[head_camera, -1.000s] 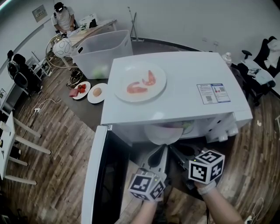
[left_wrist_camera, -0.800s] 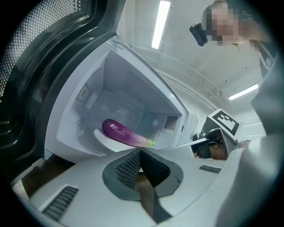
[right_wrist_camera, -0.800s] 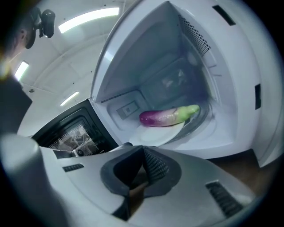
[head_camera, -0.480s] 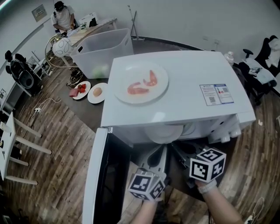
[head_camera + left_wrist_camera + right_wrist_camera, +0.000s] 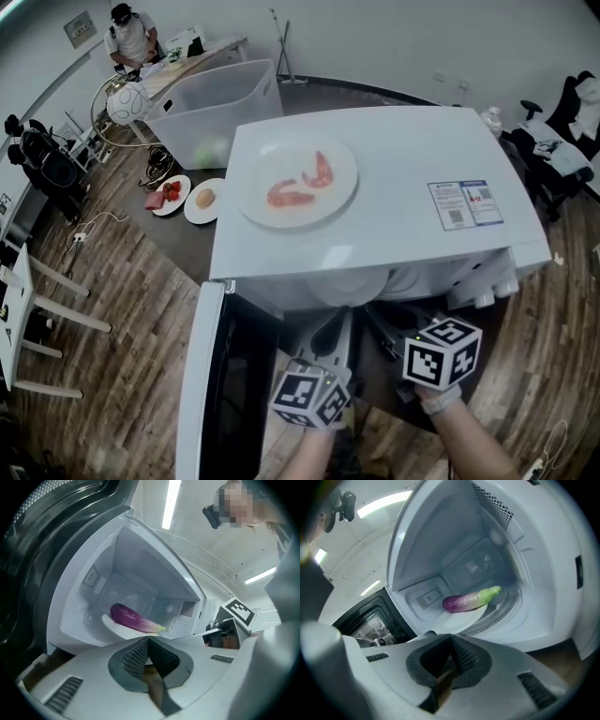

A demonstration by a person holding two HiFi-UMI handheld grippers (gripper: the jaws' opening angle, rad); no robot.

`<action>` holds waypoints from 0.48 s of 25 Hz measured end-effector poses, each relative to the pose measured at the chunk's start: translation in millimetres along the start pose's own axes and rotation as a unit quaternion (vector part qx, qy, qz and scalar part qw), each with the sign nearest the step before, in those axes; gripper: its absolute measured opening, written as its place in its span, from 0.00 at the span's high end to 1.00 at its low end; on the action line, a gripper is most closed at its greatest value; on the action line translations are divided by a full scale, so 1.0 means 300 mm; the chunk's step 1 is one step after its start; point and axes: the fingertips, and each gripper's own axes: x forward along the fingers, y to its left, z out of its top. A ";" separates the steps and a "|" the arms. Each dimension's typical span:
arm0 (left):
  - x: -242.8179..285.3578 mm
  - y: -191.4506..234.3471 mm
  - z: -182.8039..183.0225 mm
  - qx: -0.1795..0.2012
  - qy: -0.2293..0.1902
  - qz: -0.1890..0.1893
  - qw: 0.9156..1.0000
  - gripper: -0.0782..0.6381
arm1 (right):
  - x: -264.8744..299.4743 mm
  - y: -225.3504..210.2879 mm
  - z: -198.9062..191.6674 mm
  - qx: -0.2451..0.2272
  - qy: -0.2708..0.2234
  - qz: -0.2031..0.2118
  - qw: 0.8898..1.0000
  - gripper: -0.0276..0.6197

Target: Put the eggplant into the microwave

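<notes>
The purple eggplant (image 5: 133,619) with a pale green end lies on a white plate (image 5: 115,628) inside the open white microwave (image 5: 394,216). The right gripper view shows the same eggplant (image 5: 471,599) on its plate (image 5: 461,617) in the cavity. My left gripper (image 5: 149,641) is shut and empty, just outside the opening, pointing in. My right gripper (image 5: 451,639) is shut too, with nothing in it, also in front of the cavity. From the head view, the left gripper (image 5: 328,339) and right gripper (image 5: 380,328) sit side by side below the microwave's front edge.
The microwave door (image 5: 211,375) stands swung open at the left. A plate of shrimp (image 5: 298,180) rests on the microwave's top. Behind it are a clear plastic bin (image 5: 216,112), two small plates of food (image 5: 169,194), and a person (image 5: 131,37) at a far table.
Both grippers stay in front of the open microwave. Only the head view has shifted slightly.
</notes>
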 end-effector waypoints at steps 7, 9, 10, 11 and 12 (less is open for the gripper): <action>0.019 0.007 0.005 -0.009 0.000 -0.001 1.000 0.89 | 0.008 -0.011 0.012 0.011 -0.004 0.001 1.000 0.95; 0.023 0.007 0.006 -0.011 0.000 -0.002 1.000 0.89 | 0.011 -0.008 0.015 0.012 -0.005 0.002 1.000 0.95; 0.025 0.008 0.008 -0.012 -0.001 -0.003 1.000 0.89 | 0.013 -0.006 0.016 0.013 -0.005 0.003 1.000 0.95; 0.027 0.010 0.008 -0.012 -0.001 -0.004 1.000 0.89 | 0.016 -0.004 0.017 0.014 -0.005 0.004 1.000 0.95; 0.028 0.012 0.009 -0.013 -0.001 -0.005 1.000 0.89 | 0.018 -0.003 0.016 0.016 -0.005 0.005 1.000 0.95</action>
